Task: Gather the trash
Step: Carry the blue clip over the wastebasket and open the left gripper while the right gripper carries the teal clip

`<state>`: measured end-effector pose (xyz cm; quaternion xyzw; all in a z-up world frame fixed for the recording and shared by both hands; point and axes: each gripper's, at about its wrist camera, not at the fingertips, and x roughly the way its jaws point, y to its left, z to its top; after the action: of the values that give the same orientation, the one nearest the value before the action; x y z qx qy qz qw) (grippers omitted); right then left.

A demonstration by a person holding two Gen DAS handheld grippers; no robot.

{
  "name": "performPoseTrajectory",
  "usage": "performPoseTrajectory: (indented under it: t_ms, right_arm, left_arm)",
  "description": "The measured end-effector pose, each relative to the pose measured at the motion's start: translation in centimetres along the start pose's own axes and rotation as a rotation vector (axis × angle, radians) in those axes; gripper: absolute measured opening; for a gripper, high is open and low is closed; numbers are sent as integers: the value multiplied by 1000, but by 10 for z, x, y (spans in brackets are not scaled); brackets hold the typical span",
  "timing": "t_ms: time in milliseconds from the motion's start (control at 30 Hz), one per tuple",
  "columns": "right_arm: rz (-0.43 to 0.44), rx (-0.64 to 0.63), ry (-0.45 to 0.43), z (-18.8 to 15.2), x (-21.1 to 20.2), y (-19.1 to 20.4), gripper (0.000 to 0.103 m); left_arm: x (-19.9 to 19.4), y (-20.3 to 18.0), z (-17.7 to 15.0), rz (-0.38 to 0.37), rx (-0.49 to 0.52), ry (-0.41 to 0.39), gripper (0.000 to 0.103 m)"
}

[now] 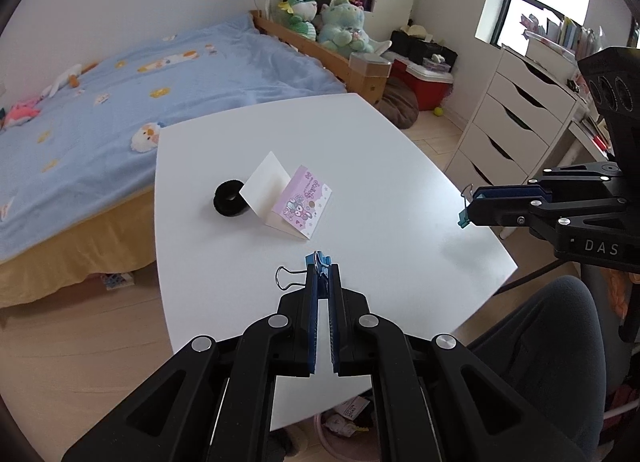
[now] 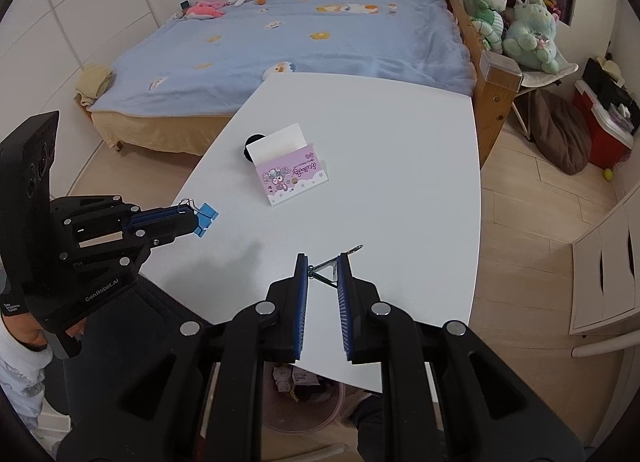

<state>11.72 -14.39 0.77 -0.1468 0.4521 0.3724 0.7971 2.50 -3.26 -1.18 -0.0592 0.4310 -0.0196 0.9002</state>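
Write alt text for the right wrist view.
The right gripper holds a small teal binder clip above the near edge of a white table, while the left gripper grips a blue binder clip. A folded pink card stands mid-table, a bed beyond.

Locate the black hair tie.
The hair tie lies on the white table, just left of the folded card in the left wrist view, touching its white flap.
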Motion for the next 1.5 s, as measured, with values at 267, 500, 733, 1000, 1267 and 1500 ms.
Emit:
performPoseTrajectory:
  t_ms: [267,500,733,1000,1267,1500]
  right_arm:
    - [4,-71,-55,-28,-31,20,14]
    - [28,-103,-61,-59,-46,35,14]
    - [28,-120,-70,-89,-59,48,14]
    - [58,-84,-55,-117,-58,49,14]
    - [47,-77,-56,-124,-64,48,14]
    - [48,-74,-56,-126,-65,46,14]
  left_arm:
    - [-35,-21,-16,-21,69,-52,5]
    - [-54,-38,-34,-45,123,-66,5]
    - [-57,-54,-60,-69,168,-42,5]
    - [-52,-68,-90,-110,188,14,5]
    - [-51,-78,-98,-136,193,31,5]
    - [-48,-80,-101,-155,177,50,39]
